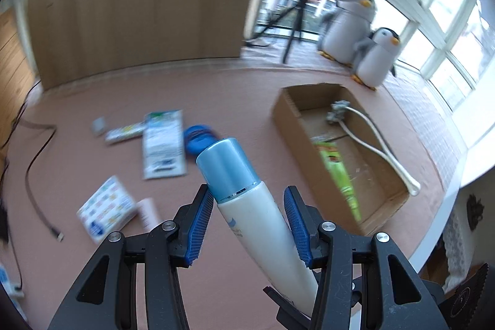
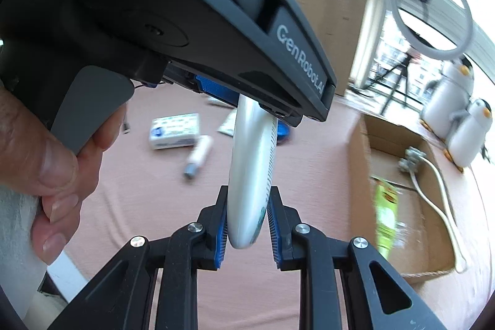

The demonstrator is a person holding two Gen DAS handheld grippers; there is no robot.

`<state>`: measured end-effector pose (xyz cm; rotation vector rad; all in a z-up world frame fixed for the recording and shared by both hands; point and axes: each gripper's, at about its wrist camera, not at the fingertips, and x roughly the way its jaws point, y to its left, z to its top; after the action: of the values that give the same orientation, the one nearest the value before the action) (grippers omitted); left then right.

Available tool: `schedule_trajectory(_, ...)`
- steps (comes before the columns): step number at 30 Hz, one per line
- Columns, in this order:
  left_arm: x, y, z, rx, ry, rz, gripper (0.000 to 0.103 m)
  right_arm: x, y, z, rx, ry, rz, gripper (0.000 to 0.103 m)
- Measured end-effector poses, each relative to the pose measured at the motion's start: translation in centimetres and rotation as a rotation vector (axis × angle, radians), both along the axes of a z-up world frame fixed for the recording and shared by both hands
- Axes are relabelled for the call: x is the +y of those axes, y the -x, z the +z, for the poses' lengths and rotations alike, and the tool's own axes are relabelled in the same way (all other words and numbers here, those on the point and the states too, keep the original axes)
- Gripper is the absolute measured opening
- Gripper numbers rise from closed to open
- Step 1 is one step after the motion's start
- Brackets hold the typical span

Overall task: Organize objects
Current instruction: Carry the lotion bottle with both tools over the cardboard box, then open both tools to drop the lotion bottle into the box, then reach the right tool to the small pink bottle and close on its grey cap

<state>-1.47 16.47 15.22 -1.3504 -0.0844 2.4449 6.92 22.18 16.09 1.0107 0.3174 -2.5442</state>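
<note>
A cream tube with a blue cap [image 1: 247, 218] runs tilted between the blue pads of my left gripper [image 1: 247, 189], which touch it at the cap joint and lower down on its body. The tube [image 2: 253, 160] hangs down from the left gripper's body [image 2: 216, 20] in the right wrist view. My right gripper [image 2: 248, 190] is shut on the tube's flat crimped end. An open cardboard box [image 1: 290, 126] lies to the right on the pink tabletop. It holds a green packet [image 1: 337, 172] and a white hose-like item [image 1: 371, 141].
Loose items lie on the left of the table: a blue round object [image 1: 198, 138], a white packet [image 1: 164, 144], a printed carton [image 1: 106, 209], a small tube [image 1: 123, 133] and a dark cable [image 1: 34, 175]. Two plush penguins [image 1: 349, 27] stand behind the box. A hand [image 2: 46, 144] holds the left gripper.
</note>
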Motion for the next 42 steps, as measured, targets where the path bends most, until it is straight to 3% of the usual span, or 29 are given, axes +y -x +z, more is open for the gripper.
schedule_trajectory(13, 16.7, 3.9, 1.1, 0.011, 0.018, -0.237, 0.051, 11.9, 3.0, 0.1, 0.006, 0.039, -0.249, 0.020)
schedule_trajectory(18, 19.1, 4.7, 1.0, 0.015, 0.028, -0.259, 0.052, 14.1, 4.0, -0.3, 0.007, 0.048, -0.296, 0.020)
schedule_trajectory(20, 19.2, 5.0, 0.8, 0.033, 0.063, -0.253, 0.063, 15.0, 4.4, -1.0, -0.015, 0.015, -0.348, 0.027)
schedule_trajectory(22, 18.5, 5.3, 0.9, 0.062, 0.093, -0.226, 0.079, 15.9, 4.9, -2.1, -0.064, 0.027, -0.371, 0.050)
schedule_trajectory(24, 16.8, 5.7, 0.8, 0.074, 0.110, -0.196, 0.079, 16.5, 4.4, -2.1, -0.048, 0.035, -0.404, 0.056)
schedule_trajectory(33, 5.5, 6.2, 0.0, 0.075, 0.172, 0.003, 0.081, 16.1, 4.7, -1.1, -0.021, 0.053, -0.415, 0.061)
schedule_trajectory(42, -8.0, 4.2, -1.6, 0.030, 0.174, 0.248, 0.081, 9.7, 5.9, -0.2, 0.000, 0.034, -0.269, 0.066)
